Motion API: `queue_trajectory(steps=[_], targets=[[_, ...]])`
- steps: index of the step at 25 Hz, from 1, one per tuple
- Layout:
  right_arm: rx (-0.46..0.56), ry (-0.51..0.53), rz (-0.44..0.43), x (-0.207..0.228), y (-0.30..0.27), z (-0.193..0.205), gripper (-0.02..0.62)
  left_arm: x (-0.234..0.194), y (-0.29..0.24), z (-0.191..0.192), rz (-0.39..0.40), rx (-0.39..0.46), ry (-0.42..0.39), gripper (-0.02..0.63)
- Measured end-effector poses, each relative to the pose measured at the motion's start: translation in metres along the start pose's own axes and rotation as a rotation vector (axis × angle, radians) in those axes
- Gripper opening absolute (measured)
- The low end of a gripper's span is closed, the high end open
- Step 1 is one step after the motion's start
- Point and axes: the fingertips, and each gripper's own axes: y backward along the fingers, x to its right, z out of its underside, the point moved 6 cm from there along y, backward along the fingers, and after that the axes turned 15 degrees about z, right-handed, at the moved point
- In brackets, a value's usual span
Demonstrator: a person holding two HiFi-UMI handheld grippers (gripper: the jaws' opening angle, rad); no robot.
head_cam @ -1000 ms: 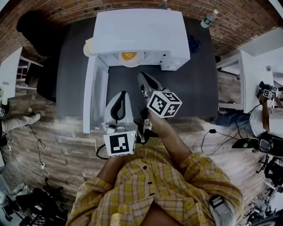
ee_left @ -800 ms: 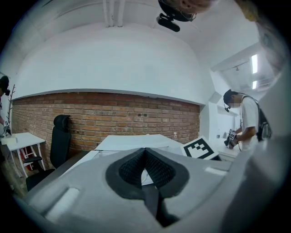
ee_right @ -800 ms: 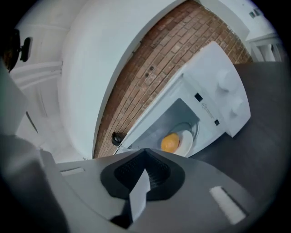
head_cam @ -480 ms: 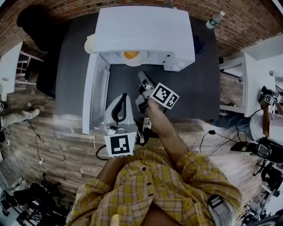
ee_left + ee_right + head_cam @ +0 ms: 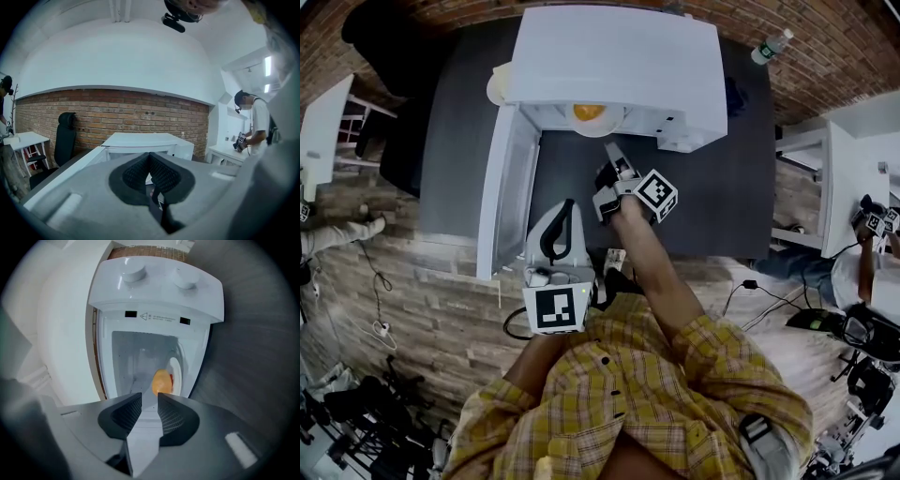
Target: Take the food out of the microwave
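Note:
The white microwave point(image 5: 614, 56) stands on the dark table with its door point(image 5: 499, 202) swung open to the left. Inside, an orange piece of food point(image 5: 588, 112) lies on a white plate point(image 5: 605, 126). My right gripper point(image 5: 612, 161) hovers in front of the opening, rolled on its side. In the right gripper view the food point(image 5: 161, 381) and plate point(image 5: 176, 372) lie just beyond the right gripper point(image 5: 150, 403), whose jaws are opening with nothing between them. My left gripper point(image 5: 565, 208) waits beside the door, shut and empty; the left gripper point(image 5: 150, 158) faces the microwave point(image 5: 147, 139).
The dark table point(image 5: 722, 187) has bare room right of the microwave. A water bottle point(image 5: 771, 44) stands at its back right corner. A white desk point(image 5: 842, 178) and a person point(image 5: 874, 267) are at the right, a black chair point(image 5: 380, 42) at the back left.
My right gripper has moved toward the microwave opening, sunk lower and rolled over. The left gripper has stayed where it was.

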Motion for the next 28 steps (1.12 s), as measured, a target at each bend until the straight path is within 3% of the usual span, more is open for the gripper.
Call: queue_trajectory(steps=[4, 6, 17, 24, 28], targets=[[-0.018, -0.148, -0.063, 0.014, -0.015, 0.002, 0.125, -0.007, 0.001, 0.013, 0.007, -0.061, 0.019, -0.002], [-0.013, -0.193, -0.053, 0.026, -0.019, 0.001, 0.144, -0.007, 0.002, 0.016, 0.005, -0.069, 0.03, -0.002], [0.018, -0.175, 0.072, 0.048, -0.041, -0.005, 0.16, -0.007, 0.001, 0.022, 0.006, -0.074, 0.058, 0.0], [0.03, -0.196, 0.052, 0.049, -0.054, -0.007, 0.135, -0.008, 0.001, 0.027, 0.003, -0.08, 0.085, 0.0], [0.036, -0.184, 0.083, 0.049, -0.06, -0.009, 0.137, -0.009, 0.001, 0.028, -0.001, -0.083, 0.09, 0.0]])
